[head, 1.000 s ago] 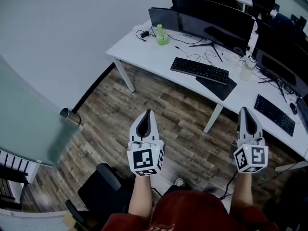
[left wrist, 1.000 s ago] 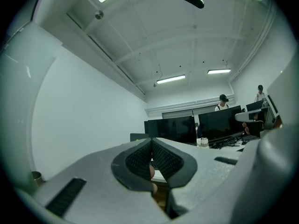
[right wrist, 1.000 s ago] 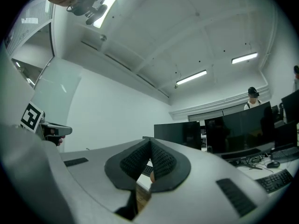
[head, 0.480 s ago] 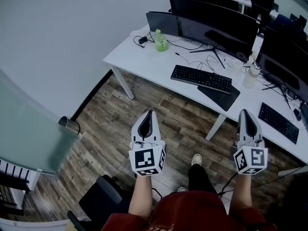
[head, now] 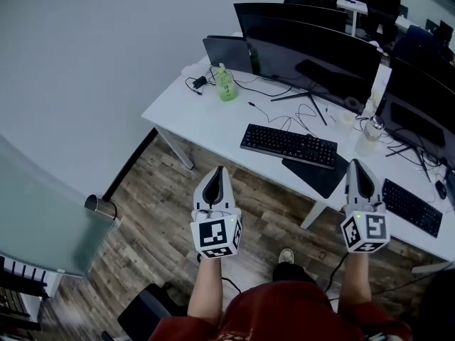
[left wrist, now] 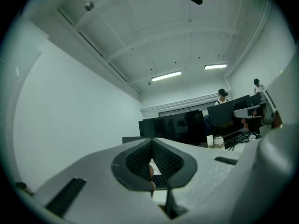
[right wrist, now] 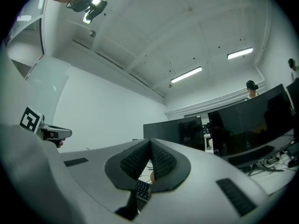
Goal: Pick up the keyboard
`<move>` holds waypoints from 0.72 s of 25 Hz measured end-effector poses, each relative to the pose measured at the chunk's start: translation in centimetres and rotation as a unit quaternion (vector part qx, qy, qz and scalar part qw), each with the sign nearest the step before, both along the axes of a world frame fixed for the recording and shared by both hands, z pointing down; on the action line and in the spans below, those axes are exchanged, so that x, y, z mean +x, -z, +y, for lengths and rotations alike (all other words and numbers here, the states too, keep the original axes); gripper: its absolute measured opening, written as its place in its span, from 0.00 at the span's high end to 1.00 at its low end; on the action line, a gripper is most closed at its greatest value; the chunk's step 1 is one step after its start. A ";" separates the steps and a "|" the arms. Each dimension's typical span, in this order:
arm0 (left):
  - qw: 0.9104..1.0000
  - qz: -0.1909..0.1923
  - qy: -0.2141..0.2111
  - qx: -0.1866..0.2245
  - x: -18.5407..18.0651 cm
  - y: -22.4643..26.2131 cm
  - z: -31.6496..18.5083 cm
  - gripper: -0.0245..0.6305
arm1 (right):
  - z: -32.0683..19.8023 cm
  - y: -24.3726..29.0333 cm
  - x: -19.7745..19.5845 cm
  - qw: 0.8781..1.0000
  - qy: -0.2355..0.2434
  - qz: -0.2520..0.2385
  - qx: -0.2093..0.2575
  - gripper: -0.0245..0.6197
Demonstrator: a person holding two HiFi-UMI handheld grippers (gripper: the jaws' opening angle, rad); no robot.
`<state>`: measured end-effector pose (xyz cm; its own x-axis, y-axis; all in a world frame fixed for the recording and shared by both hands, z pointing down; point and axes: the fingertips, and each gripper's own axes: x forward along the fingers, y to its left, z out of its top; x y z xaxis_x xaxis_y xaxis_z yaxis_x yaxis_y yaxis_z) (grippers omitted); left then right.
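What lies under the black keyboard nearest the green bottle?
The white desk bears the keyboard; a dark mat pokes out under its right end. How far the mat runs beneath is covered.

The white desk [head: 186,111] bears a black keyboard [head: 288,145], a dark mat [head: 318,177] and a green bottle [head: 226,86].

Black keyboard [head: 288,145] flat on white desk [head: 186,112]
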<state>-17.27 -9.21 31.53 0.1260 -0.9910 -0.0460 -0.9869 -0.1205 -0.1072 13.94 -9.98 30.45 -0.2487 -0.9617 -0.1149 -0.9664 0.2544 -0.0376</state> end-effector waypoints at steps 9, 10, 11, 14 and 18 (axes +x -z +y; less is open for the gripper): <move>1.000 -0.004 -0.004 -0.003 2.7 0.6 -8.5 0.95 | -7.9 -0.6 3.1 1.000 -0.010 -0.004 -0.008 0.96; 1.000 -0.005 -0.005 -0.005 3.1 0.5 -9.3 0.95 | -8.6 -0.7 3.4 1.000 -0.011 -0.004 -0.010 0.96; 1.000 -0.006 -0.007 -0.007 3.4 0.3 -10.0 0.95 | -9.3 -0.8 3.8 1.000 -0.011 -0.005 -0.010 0.96; 1.000 -0.009 -0.007 -0.016 4.2 -0.2 -12.2 0.95 | -11.3 -1.2 4.9 1.000 -0.015 -0.007 -0.013 0.96; 0.999 -0.022 -0.001 -0.035 4.8 -1.2 -14.2 0.95 | -13.4 -2.1 5.8 1.000 -0.017 -0.011 -0.021 0.96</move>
<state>-12.47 -23.41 32.68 0.1287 -0.9912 0.0298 -0.9812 -0.1317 -0.1412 19.70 -23.38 32.54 -0.2137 -0.9736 -0.0796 -0.9732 0.2192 -0.0688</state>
